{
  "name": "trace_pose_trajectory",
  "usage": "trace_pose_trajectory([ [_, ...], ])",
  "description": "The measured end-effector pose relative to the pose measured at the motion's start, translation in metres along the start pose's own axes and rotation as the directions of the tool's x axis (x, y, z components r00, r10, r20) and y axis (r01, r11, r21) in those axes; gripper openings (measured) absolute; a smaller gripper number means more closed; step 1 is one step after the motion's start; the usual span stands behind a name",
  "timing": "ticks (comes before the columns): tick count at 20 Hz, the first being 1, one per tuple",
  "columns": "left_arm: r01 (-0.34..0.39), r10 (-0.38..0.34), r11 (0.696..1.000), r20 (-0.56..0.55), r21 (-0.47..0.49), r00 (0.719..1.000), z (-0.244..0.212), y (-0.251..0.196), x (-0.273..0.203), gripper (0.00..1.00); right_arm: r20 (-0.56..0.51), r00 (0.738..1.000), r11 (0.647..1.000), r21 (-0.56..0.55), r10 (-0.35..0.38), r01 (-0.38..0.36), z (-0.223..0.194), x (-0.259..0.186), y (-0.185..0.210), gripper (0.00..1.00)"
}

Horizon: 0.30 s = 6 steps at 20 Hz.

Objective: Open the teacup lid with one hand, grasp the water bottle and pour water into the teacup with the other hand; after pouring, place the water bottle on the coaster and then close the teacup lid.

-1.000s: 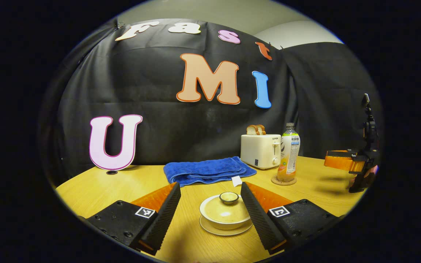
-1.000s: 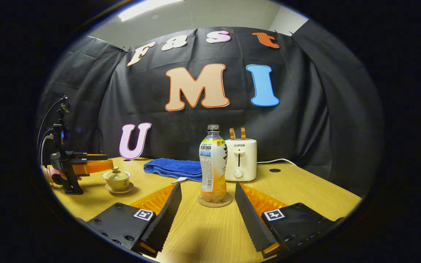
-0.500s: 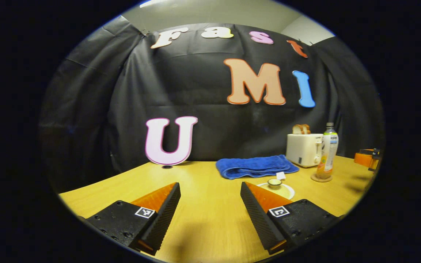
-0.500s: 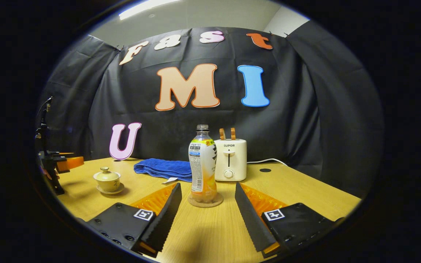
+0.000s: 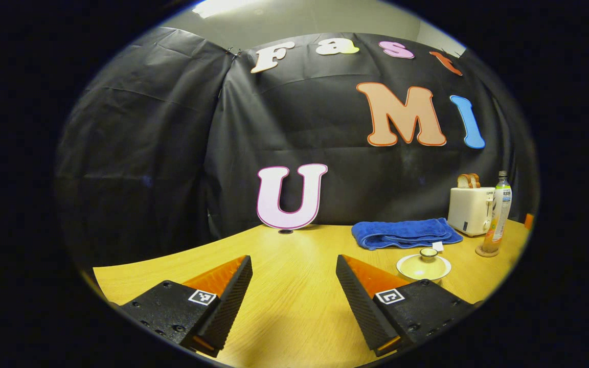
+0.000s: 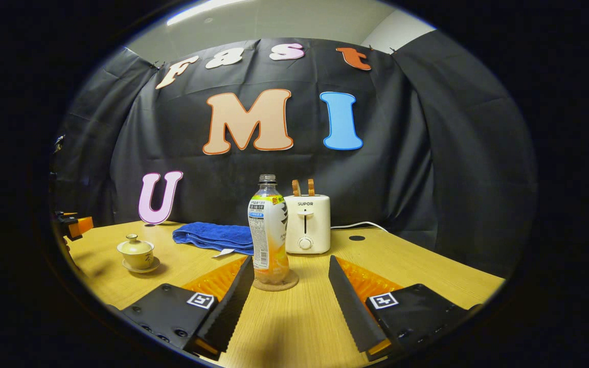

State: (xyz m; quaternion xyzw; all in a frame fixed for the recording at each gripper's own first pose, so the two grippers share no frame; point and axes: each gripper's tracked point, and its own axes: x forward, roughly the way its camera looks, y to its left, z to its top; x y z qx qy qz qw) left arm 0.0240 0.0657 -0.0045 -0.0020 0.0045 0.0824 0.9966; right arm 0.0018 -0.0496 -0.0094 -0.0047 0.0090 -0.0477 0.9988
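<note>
A: So, how do the jaws stand?

B: In the left gripper view, the left gripper (image 5: 294, 291) hangs with its jaws spread wide, nothing between them but bare table (image 5: 294, 255). The right gripper (image 6: 289, 294), in the right gripper view, is spread just as wide and grips nothing.

A: Where is the bottle?

B: In the right gripper view the bottle (image 6: 268, 230) stands upright on a round coaster (image 6: 275, 282), just ahead of the right fingers and nearer the left one. It has no cap, and orange liquid fills its lower part.

A: And the teacup?

B: The teacup (image 6: 136, 251) sits on its saucer (image 6: 141, 266) with the lid (image 6: 134, 244) on, well to the left of the bottle. In the left gripper view it lies beyond the right finger, off to the right.

A: What else is on the table?

B: A folded blue towel (image 6: 212, 236) lies behind, between cup and bottle. A white toaster (image 6: 307, 224) with two slices of toast (image 6: 303, 187) stands just behind the bottle, its cord trailing right. At the far left edge of the right gripper view an orange part of the left gripper is visible.
</note>
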Motion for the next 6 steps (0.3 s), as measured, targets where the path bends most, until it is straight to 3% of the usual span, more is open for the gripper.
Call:
trace_pose_trajectory([
  [6, -0.021, 0.021, 1.000, 0.004, 0.003, 1.000, 0.0008, 0.0053, -0.0019, 0.96, 0.000, 1.000, 1.000, -0.001, -0.003, 0.003, -0.0003, 0.0000, -0.0006, 0.93],
])
